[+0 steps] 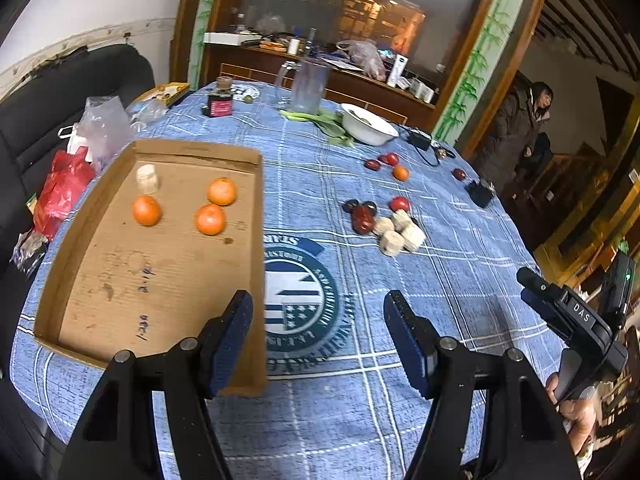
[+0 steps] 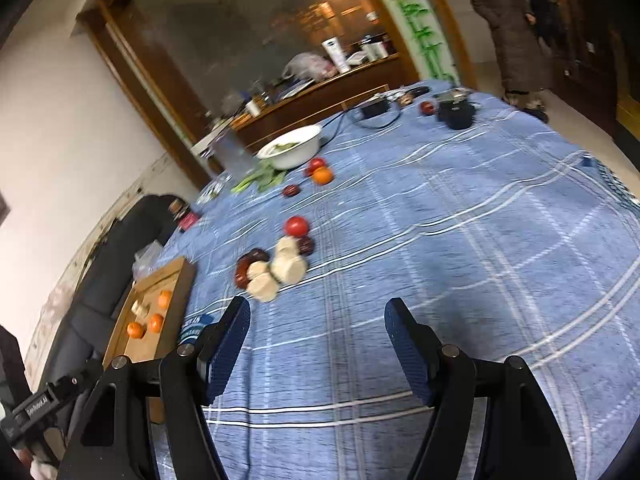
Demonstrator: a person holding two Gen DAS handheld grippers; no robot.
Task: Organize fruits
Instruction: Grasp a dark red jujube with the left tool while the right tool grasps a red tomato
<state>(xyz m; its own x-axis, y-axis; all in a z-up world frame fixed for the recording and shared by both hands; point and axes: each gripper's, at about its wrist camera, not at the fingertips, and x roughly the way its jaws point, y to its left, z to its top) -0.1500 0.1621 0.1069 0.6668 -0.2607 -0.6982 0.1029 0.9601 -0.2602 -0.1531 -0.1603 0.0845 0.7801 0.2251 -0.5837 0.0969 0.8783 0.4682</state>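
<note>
Both claws released and empty — left claw (image 1: 318, 336) lower centre above the cardboard tray (image 1: 256, 200), right claw (image 2: 318, 344) over the tabletop (image 2: 460, 240).

The left gripper (image 1: 318, 334) is hovering with empty jaws standing apart over the table (image 1: 400, 280). Three oranges (image 1: 210, 219) are lying in the cardboard tray (image 1: 160, 280), while more fruits (image 1: 363, 218) are lying beside it.
</note>
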